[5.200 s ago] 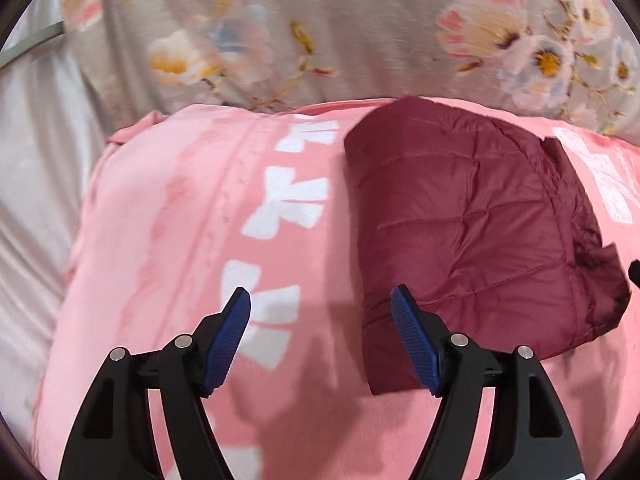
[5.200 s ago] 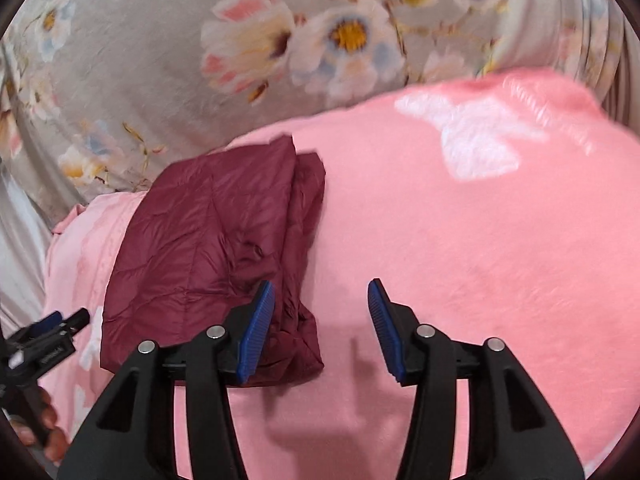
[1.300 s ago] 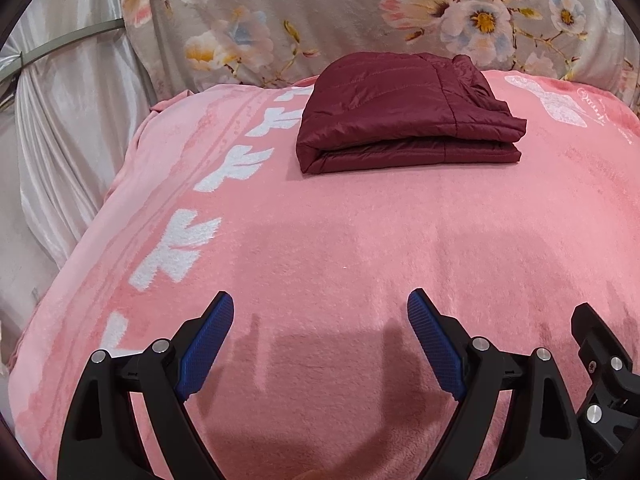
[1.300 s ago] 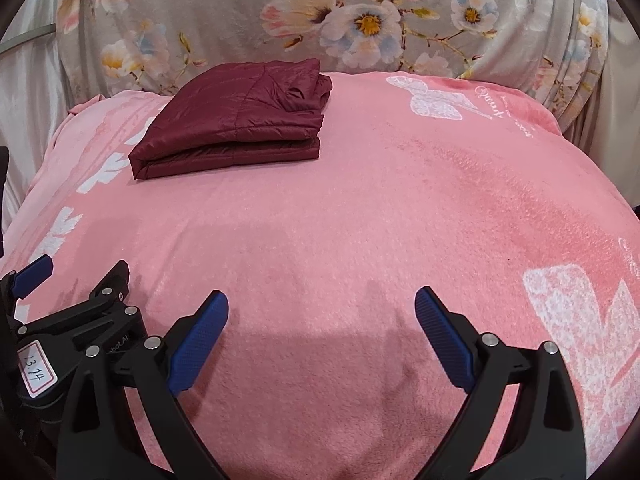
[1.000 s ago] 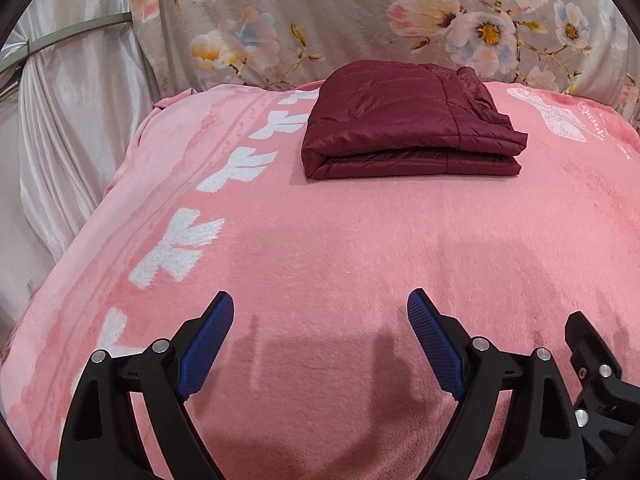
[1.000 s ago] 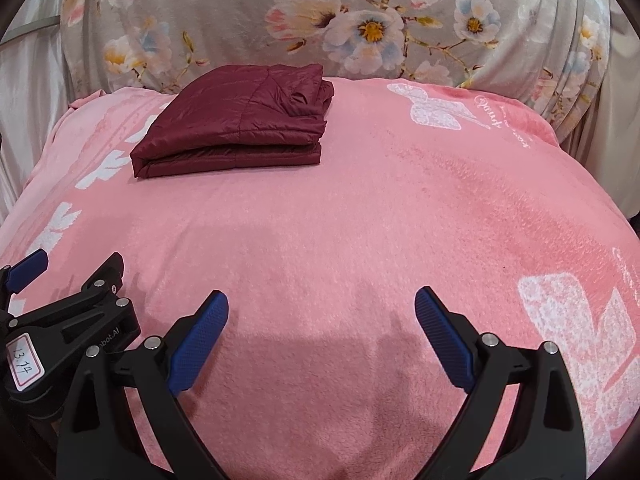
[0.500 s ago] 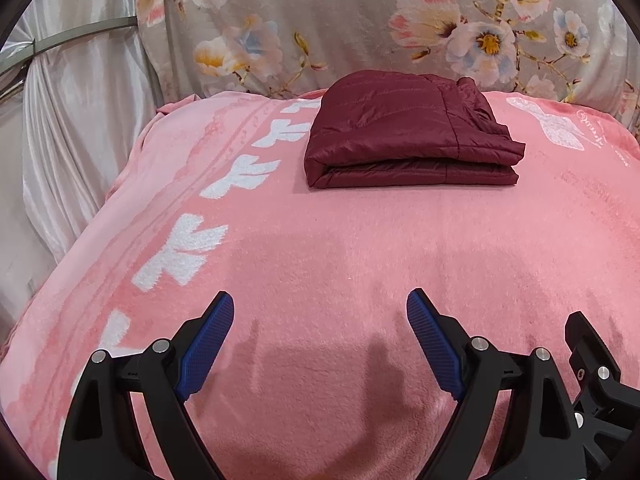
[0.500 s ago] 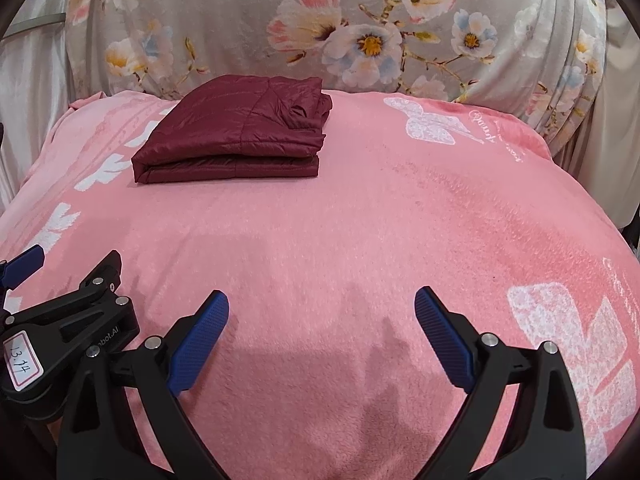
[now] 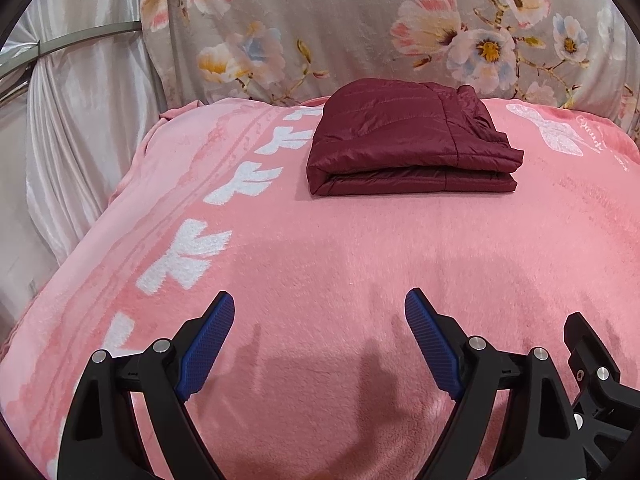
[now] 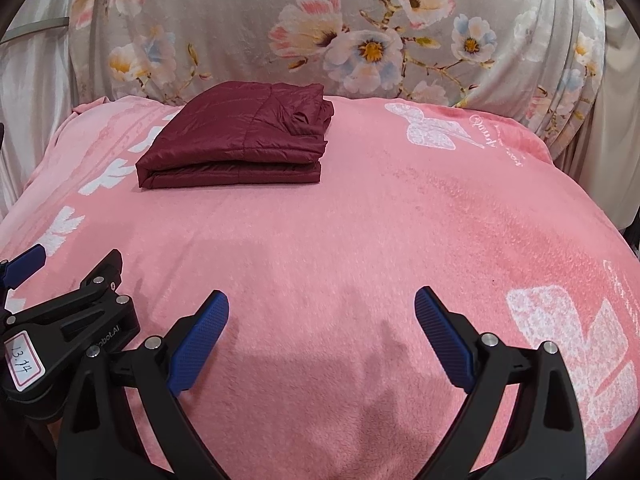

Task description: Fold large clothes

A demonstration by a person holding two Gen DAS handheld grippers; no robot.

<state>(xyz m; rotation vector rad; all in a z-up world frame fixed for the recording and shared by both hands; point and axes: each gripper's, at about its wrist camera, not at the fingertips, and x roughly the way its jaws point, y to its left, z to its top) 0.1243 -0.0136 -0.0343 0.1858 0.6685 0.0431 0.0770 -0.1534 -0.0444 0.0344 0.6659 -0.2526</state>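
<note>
Your folded jacket lies in the upper middle of the frame on the pink blanket. Your left gripper and right gripper hover low in frame, jaws spread wide, grasping nothing.

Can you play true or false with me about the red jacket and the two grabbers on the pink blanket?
1. The jacket is folded into a neat pile. True.
2. The left gripper is squeezing the jacket. False: it is open, with only the blanket past its fingers.
3. The right gripper is open and holds nothing. True.
4. The jacket lies right between the right gripper's fingers. False: it sits far off, near the flowery cloth.
5. The blanket is plain blue. False: it is pink with white patterns.
</note>
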